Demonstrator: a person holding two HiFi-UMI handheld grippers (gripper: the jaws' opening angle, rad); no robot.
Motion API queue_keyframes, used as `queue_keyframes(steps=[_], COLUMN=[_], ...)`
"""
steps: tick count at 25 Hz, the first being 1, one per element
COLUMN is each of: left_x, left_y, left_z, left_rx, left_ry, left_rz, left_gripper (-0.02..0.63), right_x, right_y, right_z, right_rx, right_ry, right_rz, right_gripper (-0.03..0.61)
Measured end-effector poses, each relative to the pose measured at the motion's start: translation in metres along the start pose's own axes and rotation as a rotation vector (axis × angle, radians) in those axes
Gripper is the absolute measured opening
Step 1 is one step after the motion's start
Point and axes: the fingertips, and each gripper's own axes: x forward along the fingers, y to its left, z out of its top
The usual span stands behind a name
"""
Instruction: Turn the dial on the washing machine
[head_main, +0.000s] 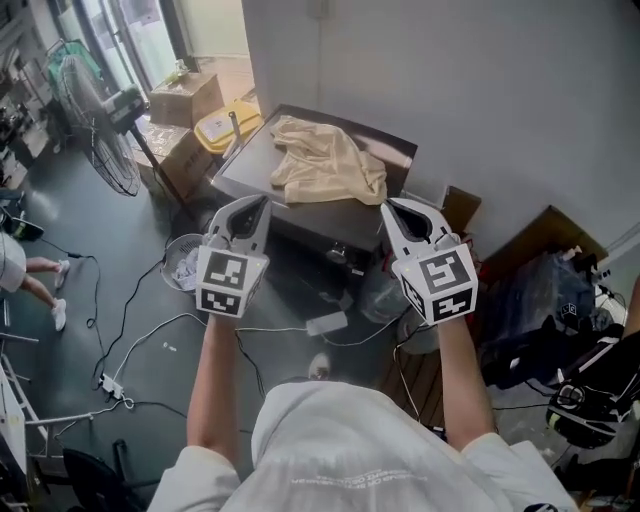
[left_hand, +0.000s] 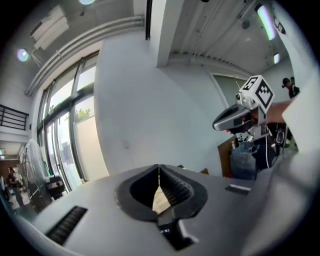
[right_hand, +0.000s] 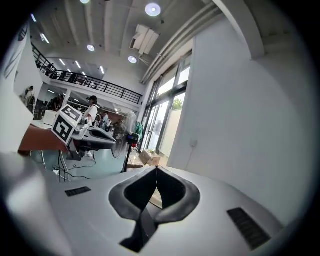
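Holding two empty tongs up

The washing machine (head_main: 250, 165) at 12 o'clock carries a beige cloth (head_main: 325, 160); its dial cannot be made out. The left tongs (head_main: 262, 202) and the right tongs (head_main: 389, 206) are fully closed.

Nothing really readable here tbh; the person's white shirt (head_main: 345, 478) has a line of small print across it, way too tiny to make out; left cube (head_main: 228, 282) and right cube (head_main: 442, 283) just carry black-and-white square markers, no letters

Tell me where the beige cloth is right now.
In the head view, the beige cloth lies crumpled on top of the grey machine by the wall, just beyond the left gripper and right gripper, between them.
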Motion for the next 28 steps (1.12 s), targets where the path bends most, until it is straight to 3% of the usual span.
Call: queue_keyframes(steps=[4, 14, 28], left_x=[-0.017, -0.064, -0.079], left_y=[0.006, -0.002, -0.003], left_z=[0.033, 0.086, 0.077], left_rx=[0.024, 0.088, 0.06], left_ry=[-0.058, -0.112, -0.093], left_rz=[0.024, 0.04, 0.063], left_gripper=[0.02, 0.02, 0.02], right_x=[-0.007, -0.031, -0.029], right_y=[0.006, 0.027, 0.04], right_z=[0.026, 0.069, 0.057], right_rx=[-0.047, -0.073, -0.097], right_ry=[-0.05, -0.128, -0.086], right_rz=[0.015, 0.062, 0.083], right_gripper=[0.015, 0.015, 0.015])
